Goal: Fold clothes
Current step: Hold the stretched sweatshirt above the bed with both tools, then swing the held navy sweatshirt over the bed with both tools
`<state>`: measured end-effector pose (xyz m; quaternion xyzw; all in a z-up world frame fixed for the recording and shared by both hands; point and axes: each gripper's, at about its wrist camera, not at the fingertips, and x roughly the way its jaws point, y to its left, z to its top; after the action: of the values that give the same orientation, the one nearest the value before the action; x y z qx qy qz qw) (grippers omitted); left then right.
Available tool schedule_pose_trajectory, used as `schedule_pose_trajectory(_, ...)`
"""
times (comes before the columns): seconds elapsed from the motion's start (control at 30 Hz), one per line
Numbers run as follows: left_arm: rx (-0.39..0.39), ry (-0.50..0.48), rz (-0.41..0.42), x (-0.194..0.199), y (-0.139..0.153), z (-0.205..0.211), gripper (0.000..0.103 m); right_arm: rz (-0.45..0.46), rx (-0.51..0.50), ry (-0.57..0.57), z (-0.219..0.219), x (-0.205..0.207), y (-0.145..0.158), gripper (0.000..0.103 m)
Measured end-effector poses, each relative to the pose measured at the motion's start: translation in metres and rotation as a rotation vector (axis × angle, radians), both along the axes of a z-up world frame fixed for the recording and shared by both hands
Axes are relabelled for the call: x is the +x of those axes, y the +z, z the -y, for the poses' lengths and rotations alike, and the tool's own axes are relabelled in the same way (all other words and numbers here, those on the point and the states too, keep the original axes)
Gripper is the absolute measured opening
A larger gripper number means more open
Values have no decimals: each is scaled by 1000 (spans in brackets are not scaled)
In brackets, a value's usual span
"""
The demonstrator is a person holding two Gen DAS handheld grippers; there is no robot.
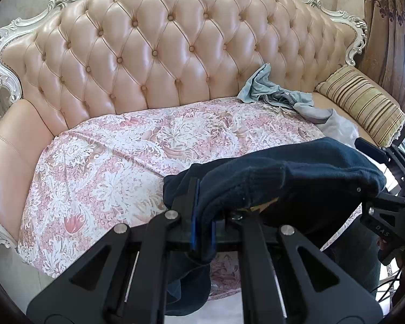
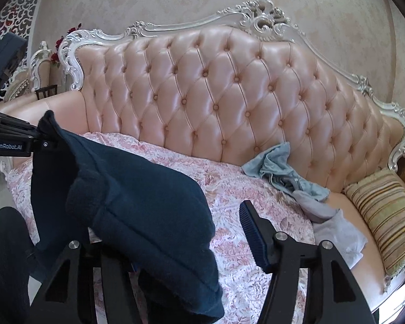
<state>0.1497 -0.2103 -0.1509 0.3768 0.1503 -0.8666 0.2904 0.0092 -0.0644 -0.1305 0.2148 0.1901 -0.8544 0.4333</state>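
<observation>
A dark navy knit garment (image 1: 283, 178) hangs in the air above the floral sheet (image 1: 108, 162) that covers the sofa seat. My left gripper (image 1: 203, 216) is shut on one end of it, blue pads pinching the cloth, and a loose tail droops below. In the right wrist view the same garment (image 2: 137, 189) drapes over my right gripper's left finger and hides it. My right gripper (image 2: 189, 229) is open: its right fingertip (image 2: 247, 210) stands bare, a clear gap away from the cloth. The left gripper (image 2: 27, 137) shows at that view's left edge, holding the garment's far end.
A pink tufted sofa back (image 1: 162, 40) rises behind the seat. A crumpled pile of light blue and grey clothes (image 1: 278, 91) (image 2: 289, 172) lies at the seat's back right. A striped cushion (image 1: 361, 105) (image 2: 386, 221) leans in the right corner.
</observation>
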Motion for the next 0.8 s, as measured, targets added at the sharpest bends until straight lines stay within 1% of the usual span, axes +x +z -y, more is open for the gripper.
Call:
schedule_pose_trajectory(0.07,2,-1,0,0,0,0,9,-1,3,6,2,1,0,23)
schedule_pose_trajectory(0.13,1,0,0,0,-1,-1,9,10,4,9,2,0,-1,15)
schedule_pose_trajectory(0.17,2,0,0,0,-1,-1,9,15,5,11,2,-1,-1,8)
schedule_pose_trajectory(0.33,14,0,-12,3,-3,3,9,-5,3,26,-2,1,4,6)
schedule_pose_trajectory(0.4,19,-12,-44,7,1,5,9,-12,-7,31,-3,2,11,5)
schedule_pose_trajectory(0.43,10,-22,-65,10,8,5,9,-20,-13,30,-4,2,15,5)
schedule_pose_trajectory(0.53,-41,-55,-112,17,36,5,9,-85,-33,38,-6,5,41,5)
schedule_pose_trajectory(0.63,-155,-94,-159,25,84,0,9,-217,-57,49,-5,14,87,5)
schedule_pose_trajectory(0.7,-246,-113,-204,35,122,-6,9,-347,-68,51,-6,26,128,5)
schedule_pose_trajectory(0.8,-382,-139,-264,54,174,-18,9,-501,-82,51,-10,46,173,5)
